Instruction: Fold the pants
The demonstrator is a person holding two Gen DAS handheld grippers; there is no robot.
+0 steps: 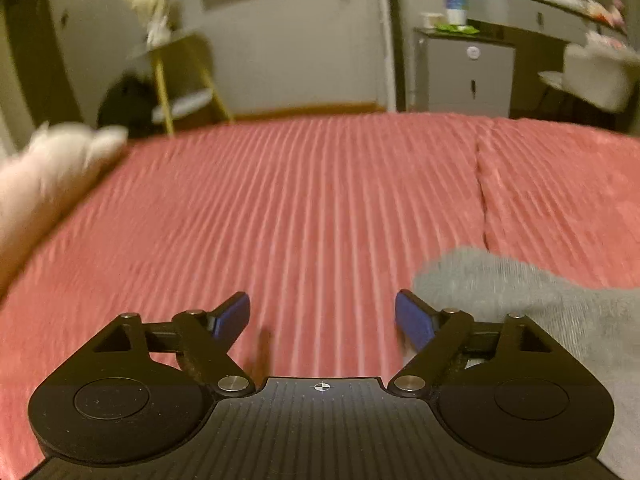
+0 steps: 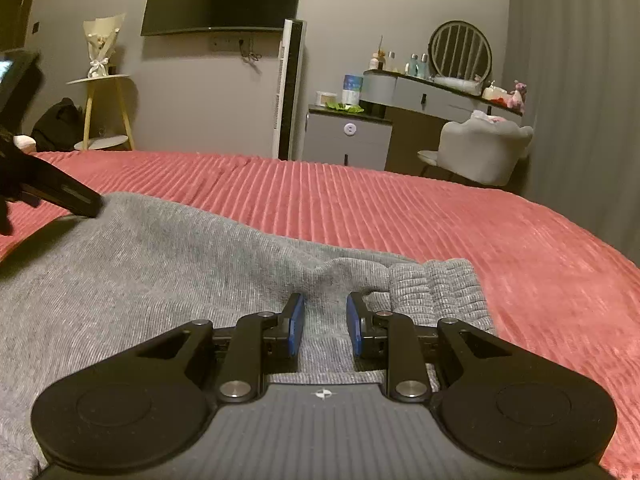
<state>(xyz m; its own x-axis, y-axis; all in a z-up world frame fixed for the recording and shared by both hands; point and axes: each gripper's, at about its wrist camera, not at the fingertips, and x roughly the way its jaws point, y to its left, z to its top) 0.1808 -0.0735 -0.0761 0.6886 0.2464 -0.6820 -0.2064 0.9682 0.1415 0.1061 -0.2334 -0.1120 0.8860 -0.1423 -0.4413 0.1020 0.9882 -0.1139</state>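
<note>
Grey knitted pants lie spread on a red ribbed bedspread. Their ribbed waistband sits bunched just right of my right gripper. That gripper's blue pads stand close together, pinching a raised fold of the grey cloth beside the waistband. In the left wrist view my left gripper is open wide over bare bedspread, with nothing between its pads. An end of the pants lies just to its right. In the right wrist view a black finger of the left gripper rests at the far left edge of the pants.
A white pillow lies at the bed's left edge. Beyond the bed stand a round side table with yellow legs, a black bag, a grey cabinet and a pale chair at a dressing table.
</note>
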